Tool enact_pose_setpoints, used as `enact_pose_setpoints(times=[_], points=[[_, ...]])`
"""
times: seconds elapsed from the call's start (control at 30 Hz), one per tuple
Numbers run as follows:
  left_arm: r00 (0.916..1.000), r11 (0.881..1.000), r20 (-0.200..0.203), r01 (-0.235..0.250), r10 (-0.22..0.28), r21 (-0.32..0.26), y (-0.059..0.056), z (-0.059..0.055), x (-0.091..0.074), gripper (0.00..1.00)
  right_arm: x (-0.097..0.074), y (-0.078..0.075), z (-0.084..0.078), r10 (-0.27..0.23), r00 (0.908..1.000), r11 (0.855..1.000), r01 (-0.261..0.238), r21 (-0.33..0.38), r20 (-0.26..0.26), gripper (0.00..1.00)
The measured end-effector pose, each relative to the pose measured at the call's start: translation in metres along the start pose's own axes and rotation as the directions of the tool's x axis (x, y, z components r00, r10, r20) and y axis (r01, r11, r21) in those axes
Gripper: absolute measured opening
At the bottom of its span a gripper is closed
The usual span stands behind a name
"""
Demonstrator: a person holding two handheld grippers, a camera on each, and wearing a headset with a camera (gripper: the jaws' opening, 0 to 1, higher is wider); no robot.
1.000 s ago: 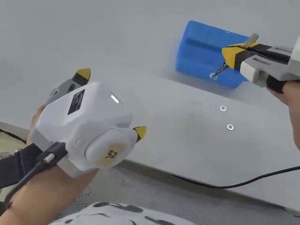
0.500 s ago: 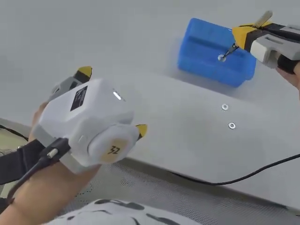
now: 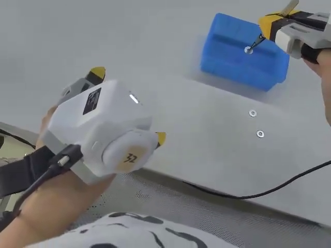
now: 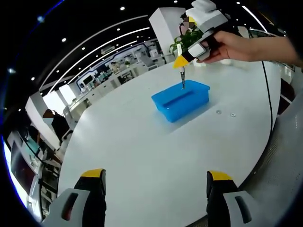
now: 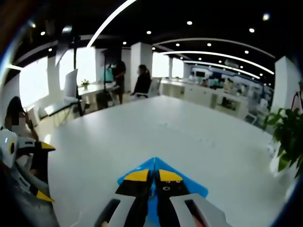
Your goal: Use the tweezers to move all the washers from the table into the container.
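The blue container [image 3: 235, 62] stands at the far right of the white table [image 3: 207, 134]. My right gripper [image 3: 265, 27] is shut on thin tweezers [image 3: 255, 42], whose tips hold a small washer [image 3: 249, 50] above the container's top. Two washers [image 3: 252, 113] [image 3: 260, 134] lie on the table in front of the container. In the right gripper view the shut gripper [image 5: 154, 176] points down at the container [image 5: 195, 187]. My left gripper [image 3: 129, 106] hovers open and empty at the near left. In the left gripper view, its gripper [image 4: 155, 177] faces the container [image 4: 182, 100] and the tweezers [image 4: 182, 78].
A black cable [image 3: 269, 188] runs over the table's near right edge. A perforated grey surface [image 3: 170, 206] lies below that edge. Bare table spreads left of the container. People stand by desks [image 5: 128, 78] far off.
My right gripper has carried the tweezers and washer up from the container's front edge to above its top. The left gripper has barely moved.
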State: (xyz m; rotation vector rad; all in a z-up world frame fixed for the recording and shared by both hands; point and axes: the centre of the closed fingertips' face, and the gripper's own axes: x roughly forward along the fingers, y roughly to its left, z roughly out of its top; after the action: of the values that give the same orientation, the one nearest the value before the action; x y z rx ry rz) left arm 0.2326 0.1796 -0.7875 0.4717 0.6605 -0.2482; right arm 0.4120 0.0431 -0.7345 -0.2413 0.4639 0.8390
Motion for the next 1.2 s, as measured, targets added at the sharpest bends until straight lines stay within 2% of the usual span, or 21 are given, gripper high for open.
enact_pose_setpoints(times=[0.07,0.13,0.27,0.37,0.67,0.83,1.07,1.2], points=[[1.0,1.0,-0.002,0.001,-0.001,0.0,0.0,0.0,0.0,0.89,0.003,0.0,-0.001,-0.001,1.0,1.0,0.001,0.001,-0.009,0.02],[1.0,1.0,-0.003,0.001,-0.001,0.001,0.0,-0.001,0.0,0.89,0.007,-0.006,-0.008,-0.009,0.9998,1.0,0.009,0.003,-0.016,0.02],[1.0,1.0,-0.002,0.003,-0.003,0.002,-0.001,0.0,0.0,0.9,0.013,-0.004,-0.018,-0.019,0.9994,1.0,0.02,0.003,-0.03,0.02],[0.9996,1.0,0.028,0.011,-0.01,-0.018,-0.002,0.005,-0.002,0.91,0.021,-0.002,-0.028,-0.01,0.999,1.0,0.011,0.029,-0.044,0.02],[0.9996,1.0,0.024,0.014,-0.013,-0.016,-0.003,0.004,-0.001,0.91,0.031,-0.001,-0.046,0.001,0.9977,0.995,0.006,0.097,-0.068,0.02],[0.9997,1.0,0.02,0.016,-0.015,-0.013,-0.003,0.004,0.0,0.91,0.028,0.001,-0.045,-0.007,0.9973,0.996,0.014,0.09,-0.073,0.02],[0.9998,1.0,0.012,0.015,-0.015,-0.007,-0.003,0.002,0.0,0.91,0.033,-0.001,-0.053,-0.01,0.9967,0.996,0.017,0.09,-0.081,0.02],[0.9999,1.0,0.007,0.014,-0.014,-0.009,-0.003,0.001,0.0,0.91,0.033,0.002,-0.053,-0.016,0.998,0.996,0.021,0.088,-0.061,0.02]])
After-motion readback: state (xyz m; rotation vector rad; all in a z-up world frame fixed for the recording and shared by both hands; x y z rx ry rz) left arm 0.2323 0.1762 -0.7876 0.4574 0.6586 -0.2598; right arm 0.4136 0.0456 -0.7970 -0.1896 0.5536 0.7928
